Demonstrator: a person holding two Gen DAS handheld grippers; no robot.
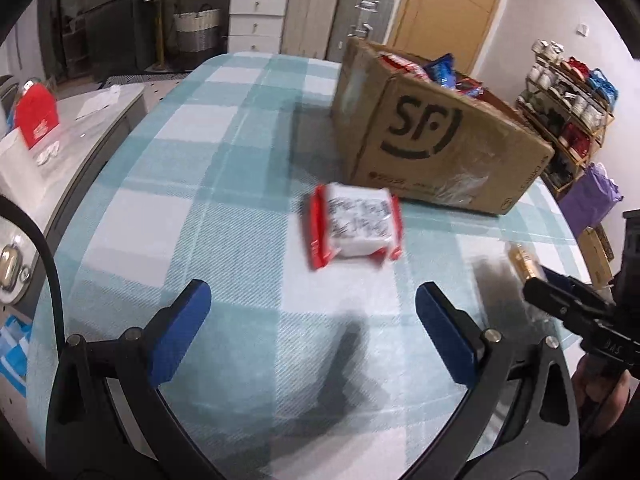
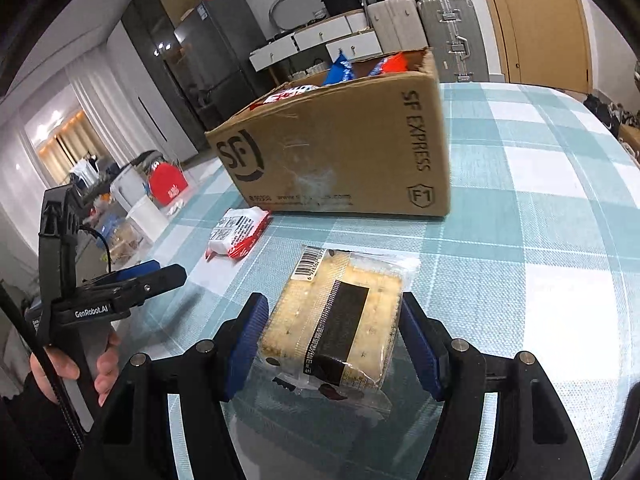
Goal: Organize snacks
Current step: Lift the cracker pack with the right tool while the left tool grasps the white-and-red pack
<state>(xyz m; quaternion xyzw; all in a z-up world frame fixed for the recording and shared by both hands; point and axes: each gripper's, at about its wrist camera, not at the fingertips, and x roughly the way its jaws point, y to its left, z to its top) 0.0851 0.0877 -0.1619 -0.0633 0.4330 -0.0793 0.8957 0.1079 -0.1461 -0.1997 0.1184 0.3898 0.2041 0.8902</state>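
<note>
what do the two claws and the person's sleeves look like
Both claws are black plastic frames with blue pads on the fingertips and silver pivot pins. The left claw carries white "GenRobot.AI" lettering on its handle and a thin black cable. The left hand comes out of a dark sleeve.

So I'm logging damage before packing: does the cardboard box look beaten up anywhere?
Yes. The cardboard box has a whitish scuffed patch low on its long side and a ragged, torn top edge at the far corner. The snacks inside look fine.

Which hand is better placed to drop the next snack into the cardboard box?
Right. The right gripper already clamps the cracker pack facing the cardboard box; the left gripper is open and empty.
</note>
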